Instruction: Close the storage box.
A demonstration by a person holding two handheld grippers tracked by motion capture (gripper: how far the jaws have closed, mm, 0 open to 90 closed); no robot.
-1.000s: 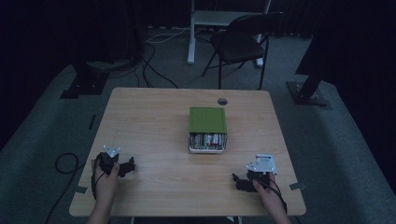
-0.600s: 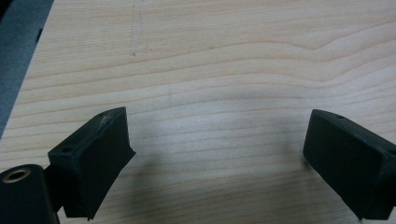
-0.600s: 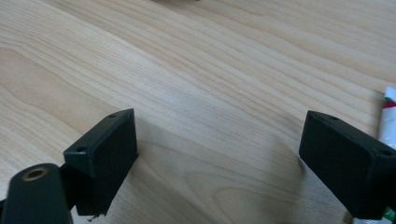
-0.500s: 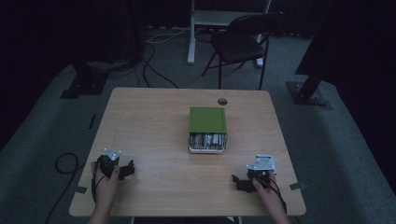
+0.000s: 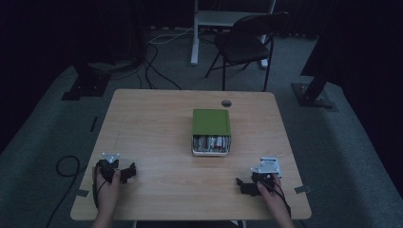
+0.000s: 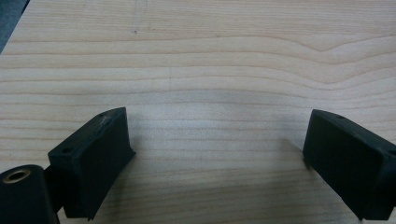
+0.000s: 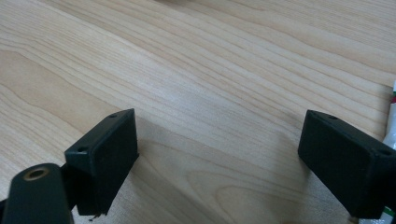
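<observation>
Left gripper point(image 5: 127, 172) shifted slightly toward near table edge since earlier frame; right gripper point(image 5: 243, 185) stays in place.

High view: green box point(image 5: 211, 122) at centre of table point(image 5: 152, 123), open front with small packed items facing person. Left gripper well apart from box, to its near left; right gripper near-right of box, also apart.

Left gripper view: jaws spread wide, bare wood between them.

Right gripper view: jaws spread wide, nothing held; white-green-red item at right edge, too cut off to identify.
</observation>
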